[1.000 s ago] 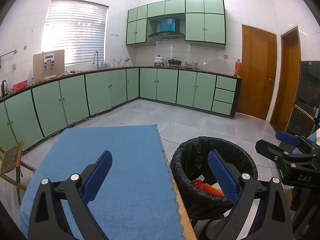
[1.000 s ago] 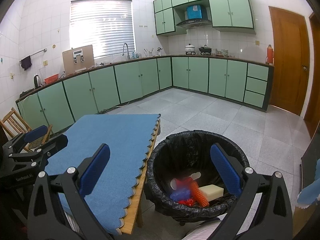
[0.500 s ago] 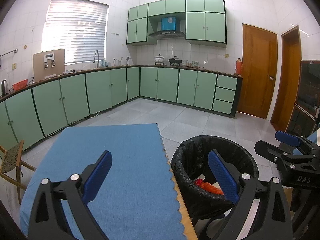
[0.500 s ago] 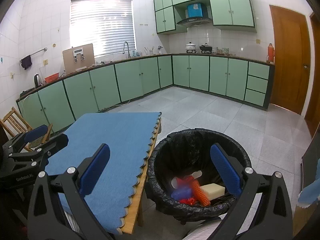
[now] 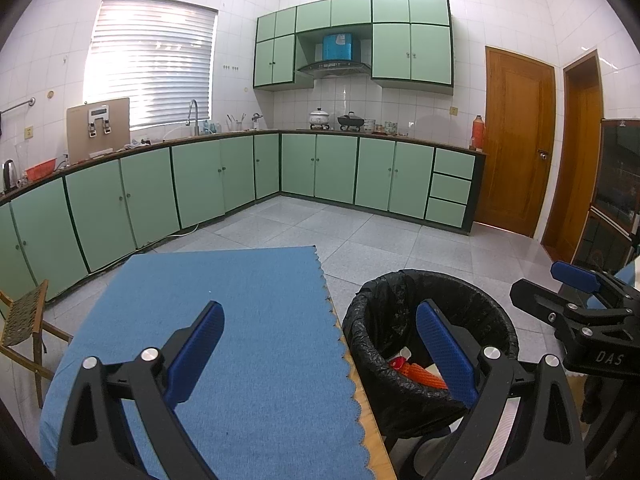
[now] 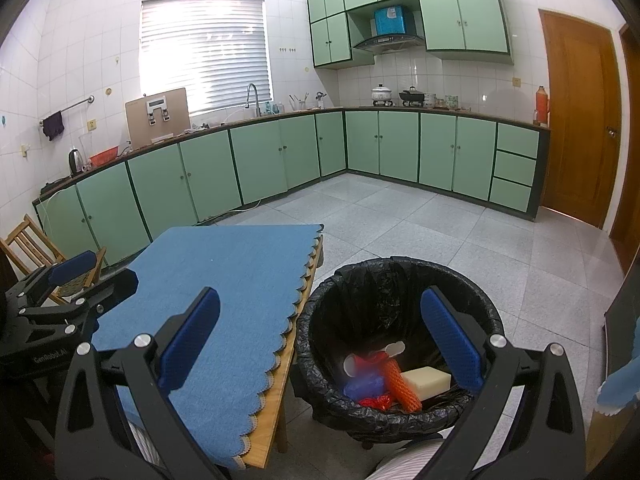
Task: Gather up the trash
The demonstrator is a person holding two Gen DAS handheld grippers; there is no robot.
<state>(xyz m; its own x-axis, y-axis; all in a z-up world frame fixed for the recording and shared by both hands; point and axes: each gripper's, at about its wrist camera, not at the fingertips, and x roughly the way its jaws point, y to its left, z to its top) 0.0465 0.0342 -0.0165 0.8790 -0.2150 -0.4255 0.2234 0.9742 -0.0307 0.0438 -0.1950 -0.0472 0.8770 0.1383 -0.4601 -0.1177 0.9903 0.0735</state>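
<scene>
A round bin lined with a black bag (image 6: 400,280) stands on the floor beside the table's right edge. Inside lie an orange mesh tube (image 6: 402,384), a pale sponge block (image 6: 426,378), a blue wad (image 6: 362,386), red scraps and a white spoon-like piece. The left wrist view shows the same bin (image 5: 400,312) with the orange tube (image 5: 426,376) partly hidden. My left gripper (image 5: 320,350) hangs open over the table's right edge, empty. My right gripper (image 6: 320,338) is open and empty above the bin's left rim.
A blue cloth (image 5: 224,320) covers the wooden table (image 6: 272,404). A wooden chair (image 6: 32,246) stands at the left. Green cabinets (image 5: 320,168) line the far walls across a tiled floor (image 6: 440,224). Two brown doors (image 5: 516,140) are on the right.
Both views have drifted very slightly; the grippers stay open and empty and the trash in the bin lies as before.
</scene>
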